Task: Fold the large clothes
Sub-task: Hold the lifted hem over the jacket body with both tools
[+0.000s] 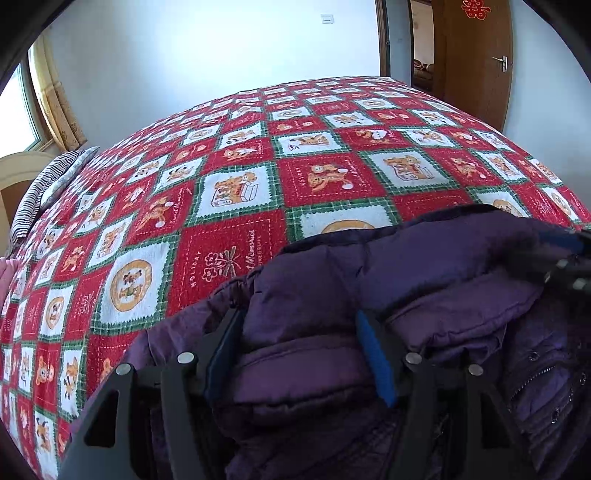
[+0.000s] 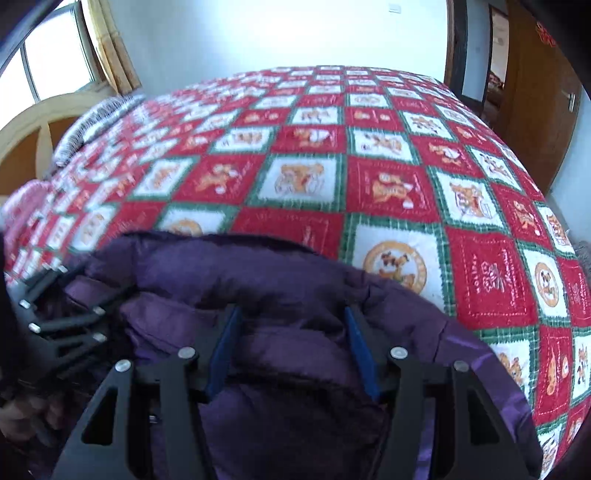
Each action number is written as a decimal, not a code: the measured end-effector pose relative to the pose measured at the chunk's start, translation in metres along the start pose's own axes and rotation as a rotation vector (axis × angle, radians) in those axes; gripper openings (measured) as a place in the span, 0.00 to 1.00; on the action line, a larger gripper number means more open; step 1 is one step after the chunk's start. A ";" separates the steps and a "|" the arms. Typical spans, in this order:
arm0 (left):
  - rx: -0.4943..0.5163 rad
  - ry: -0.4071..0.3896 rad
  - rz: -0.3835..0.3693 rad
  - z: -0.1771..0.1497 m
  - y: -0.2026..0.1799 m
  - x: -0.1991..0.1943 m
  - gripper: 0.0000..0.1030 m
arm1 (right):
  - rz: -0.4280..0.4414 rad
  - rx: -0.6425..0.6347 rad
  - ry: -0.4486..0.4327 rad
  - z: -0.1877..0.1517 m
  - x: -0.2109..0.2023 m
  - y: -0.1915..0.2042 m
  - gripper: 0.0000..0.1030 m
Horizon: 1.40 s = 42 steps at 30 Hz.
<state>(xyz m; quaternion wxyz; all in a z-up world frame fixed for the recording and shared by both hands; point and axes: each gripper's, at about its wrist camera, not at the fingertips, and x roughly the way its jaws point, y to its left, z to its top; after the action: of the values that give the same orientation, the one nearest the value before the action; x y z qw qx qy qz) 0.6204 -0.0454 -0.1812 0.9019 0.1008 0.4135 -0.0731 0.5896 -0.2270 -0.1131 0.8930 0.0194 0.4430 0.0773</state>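
Purple padded jacket (image 1: 369,295) lies bunched on the red patchwork bedspread (image 1: 221,184); left gripper (image 1: 299,354) and right gripper (image 2: 291,347) both stand part-open astride its folds, gripping nothing.

A red square of the bedspread (image 1: 221,258) is showing "HOLIDAY" and, in script, "Memories"; another red square is repeating "HOLIDAY". A red double-happiness sign (image 1: 474,9) is hanging on the wooden door (image 1: 476,62).
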 end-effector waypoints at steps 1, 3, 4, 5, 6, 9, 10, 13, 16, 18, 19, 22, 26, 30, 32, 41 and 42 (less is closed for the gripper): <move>0.003 -0.003 0.003 -0.001 0.000 0.001 0.64 | -0.007 -0.006 0.000 -0.003 0.003 0.001 0.59; 0.003 -0.012 0.005 -0.001 0.000 0.002 0.64 | -0.024 -0.010 -0.014 -0.007 0.005 0.002 0.60; 0.001 -0.014 0.005 -0.001 -0.001 0.002 0.64 | -0.031 -0.015 -0.016 -0.008 0.006 0.002 0.60; 0.000 -0.015 0.005 -0.001 -0.001 0.002 0.64 | -0.042 -0.024 -0.018 -0.009 0.007 0.003 0.60; -0.001 -0.014 0.005 -0.001 -0.001 0.002 0.64 | -0.058 -0.037 -0.021 -0.011 0.009 0.006 0.61; 0.002 -0.014 0.013 -0.001 -0.003 0.003 0.65 | -0.089 -0.059 -0.026 -0.011 0.012 0.010 0.62; 0.004 -0.014 0.016 -0.001 -0.003 0.003 0.65 | -0.094 -0.062 -0.028 -0.012 0.012 0.011 0.62; 0.006 -0.016 0.022 -0.002 -0.004 0.003 0.65 | -0.101 -0.061 -0.033 -0.012 0.014 0.010 0.63; 0.005 -0.014 0.022 -0.002 -0.005 0.004 0.65 | -0.109 -0.067 -0.030 -0.012 0.016 0.011 0.64; 0.005 -0.014 0.023 -0.002 -0.005 0.004 0.65 | -0.112 -0.069 -0.028 -0.012 0.016 0.012 0.64; 0.006 -0.013 0.023 -0.002 -0.005 0.004 0.66 | -0.115 -0.070 -0.027 -0.012 0.017 0.013 0.65; 0.005 -0.012 0.024 -0.003 -0.004 0.004 0.66 | -0.131 -0.080 -0.025 -0.012 0.018 0.015 0.66; 0.004 -0.009 0.025 -0.002 -0.004 0.005 0.67 | -0.132 -0.077 -0.025 -0.012 0.019 0.016 0.66; 0.001 -0.007 0.023 -0.002 -0.004 0.006 0.67 | -0.134 -0.077 -0.026 -0.013 0.019 0.016 0.67; 0.000 -0.007 0.024 -0.003 -0.004 0.007 0.67 | -0.134 -0.079 -0.025 -0.012 0.020 0.016 0.67; -0.001 -0.008 0.022 -0.003 -0.004 0.007 0.67 | -0.131 -0.077 -0.026 -0.012 0.020 0.016 0.67; -0.003 -0.006 0.021 -0.002 -0.004 0.007 0.67 | -0.131 -0.076 -0.026 -0.012 0.020 0.015 0.67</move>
<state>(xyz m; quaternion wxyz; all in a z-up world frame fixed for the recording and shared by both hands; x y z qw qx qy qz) 0.6222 -0.0487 -0.1885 0.9041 0.1038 0.4097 -0.0633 0.5903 -0.2091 -0.1348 0.9019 -0.0427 0.4284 0.0352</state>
